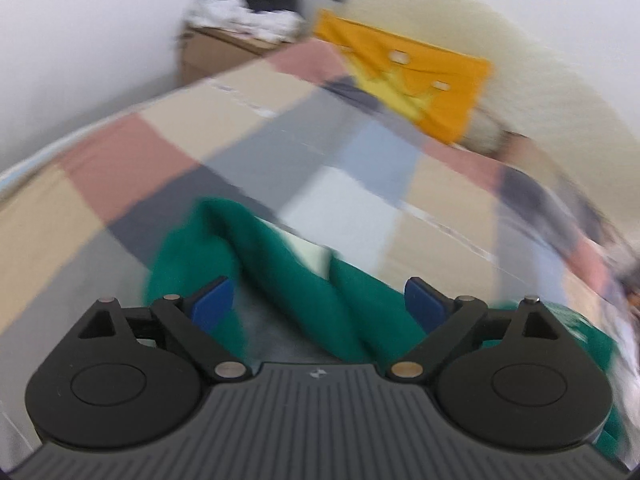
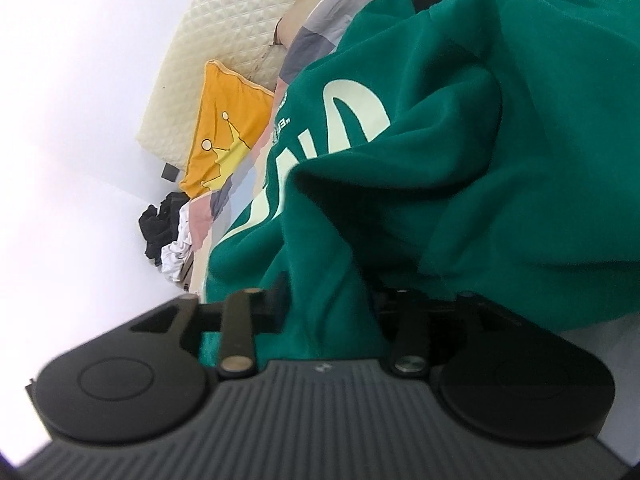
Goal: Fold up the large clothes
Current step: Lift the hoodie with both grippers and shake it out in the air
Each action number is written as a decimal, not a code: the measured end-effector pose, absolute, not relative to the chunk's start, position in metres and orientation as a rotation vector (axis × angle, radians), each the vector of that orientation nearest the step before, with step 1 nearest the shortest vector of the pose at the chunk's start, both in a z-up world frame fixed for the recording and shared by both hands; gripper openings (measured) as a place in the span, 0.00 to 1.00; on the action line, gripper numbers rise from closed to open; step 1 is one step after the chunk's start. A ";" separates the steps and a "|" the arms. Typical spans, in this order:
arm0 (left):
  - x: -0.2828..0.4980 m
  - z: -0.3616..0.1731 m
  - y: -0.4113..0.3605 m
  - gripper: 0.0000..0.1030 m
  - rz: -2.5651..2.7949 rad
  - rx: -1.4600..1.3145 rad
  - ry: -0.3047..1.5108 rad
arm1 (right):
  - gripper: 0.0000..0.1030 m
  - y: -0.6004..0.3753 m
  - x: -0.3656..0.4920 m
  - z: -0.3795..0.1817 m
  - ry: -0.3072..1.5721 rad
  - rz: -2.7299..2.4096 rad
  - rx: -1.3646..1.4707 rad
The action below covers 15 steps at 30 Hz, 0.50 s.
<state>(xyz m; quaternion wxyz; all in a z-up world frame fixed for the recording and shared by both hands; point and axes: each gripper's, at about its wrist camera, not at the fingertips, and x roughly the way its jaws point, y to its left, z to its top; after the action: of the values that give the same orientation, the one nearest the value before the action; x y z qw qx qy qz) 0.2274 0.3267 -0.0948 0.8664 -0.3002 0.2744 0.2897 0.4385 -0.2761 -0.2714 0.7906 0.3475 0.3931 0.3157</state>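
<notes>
Far ahead of my left fingers and to their left, one cardboard box (image 1: 212, 54) holds a heap of black and white clothes (image 1: 256, 4), and I count one orange crown cushion (image 1: 404, 80) against one cream quilted headboard (image 2: 236, 36). My left gripper (image 1: 320, 302) has its blue fingers (image 1: 212, 304) spread apart with nothing clamped, a fold of the one green sweatshirt (image 1: 288, 280) lying between them on the patchwork bed (image 1: 168, 148). My right gripper (image 2: 328, 312) is closed on a bunched fold of that sweatshirt, which fills the space ahead and to the right of its fingers.
</notes>
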 end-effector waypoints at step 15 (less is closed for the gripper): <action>0.311 -0.199 0.208 0.95 0.155 -0.976 0.823 | 0.77 -0.300 0.436 -0.279 0.869 0.627 0.868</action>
<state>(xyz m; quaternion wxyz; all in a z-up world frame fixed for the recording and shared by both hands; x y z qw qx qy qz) 0.3108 0.2081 -0.1994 0.8004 -0.4550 0.3836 0.0724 0.4360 -0.2997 -0.2787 0.7716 0.4005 0.4007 0.2892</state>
